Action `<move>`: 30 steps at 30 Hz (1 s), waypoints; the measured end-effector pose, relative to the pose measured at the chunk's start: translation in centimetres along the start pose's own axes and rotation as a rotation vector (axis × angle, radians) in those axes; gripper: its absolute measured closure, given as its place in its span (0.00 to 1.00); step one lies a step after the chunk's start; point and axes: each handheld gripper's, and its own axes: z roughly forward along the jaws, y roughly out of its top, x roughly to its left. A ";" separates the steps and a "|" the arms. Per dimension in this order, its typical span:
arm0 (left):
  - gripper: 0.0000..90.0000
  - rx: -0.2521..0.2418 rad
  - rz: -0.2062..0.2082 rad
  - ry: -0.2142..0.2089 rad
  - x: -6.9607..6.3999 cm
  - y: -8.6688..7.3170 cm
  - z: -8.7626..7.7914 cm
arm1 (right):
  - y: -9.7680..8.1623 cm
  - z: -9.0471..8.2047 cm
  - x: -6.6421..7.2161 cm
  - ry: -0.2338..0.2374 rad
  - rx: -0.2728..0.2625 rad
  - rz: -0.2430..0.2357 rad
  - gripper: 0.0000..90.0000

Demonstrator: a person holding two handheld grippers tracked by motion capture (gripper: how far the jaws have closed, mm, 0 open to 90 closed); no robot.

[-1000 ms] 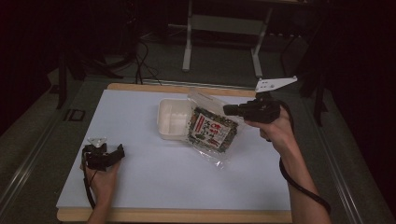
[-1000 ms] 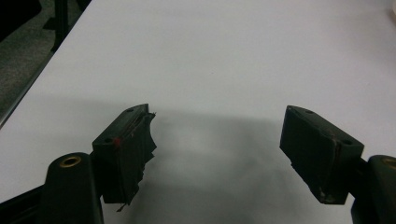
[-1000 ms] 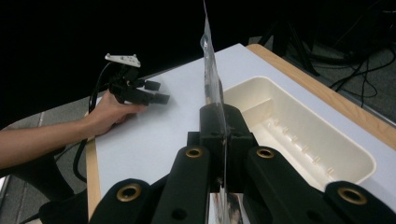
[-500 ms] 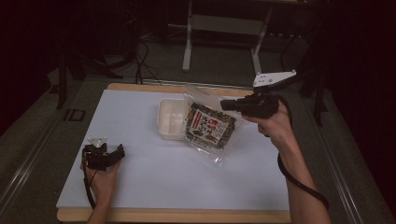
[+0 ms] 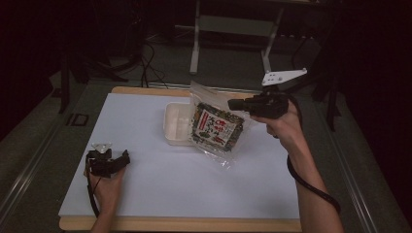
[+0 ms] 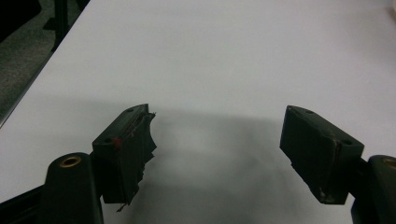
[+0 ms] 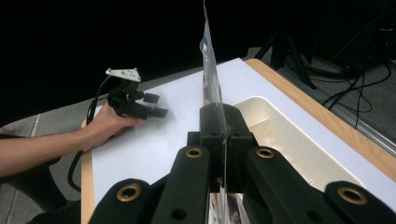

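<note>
While the clear snack bag [image 5: 216, 127] with its red, white and dark green label hangs tilted above the table, its lower corner trails toward the white mat [image 5: 160, 184] and its left edge overlaps the cream plastic tray [image 5: 176, 124]. Your right gripper [image 5: 236, 104] pinches the bag's top right edge; in the right gripper view the jaws are pressed together on the thin film. Your right hand [image 5: 286, 127] holds that gripper up near the table's far side. Your left gripper [image 5: 121, 158] rests on the mat near the front left, well apart from the bag, its jaws spread wide with nothing between them.
</note>
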 end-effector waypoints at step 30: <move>0.28 0.001 -0.001 -0.002 0.0 0.0 0.0 | 2.1 0.6 -1.1 -0.015 -0.029 0.000 1.00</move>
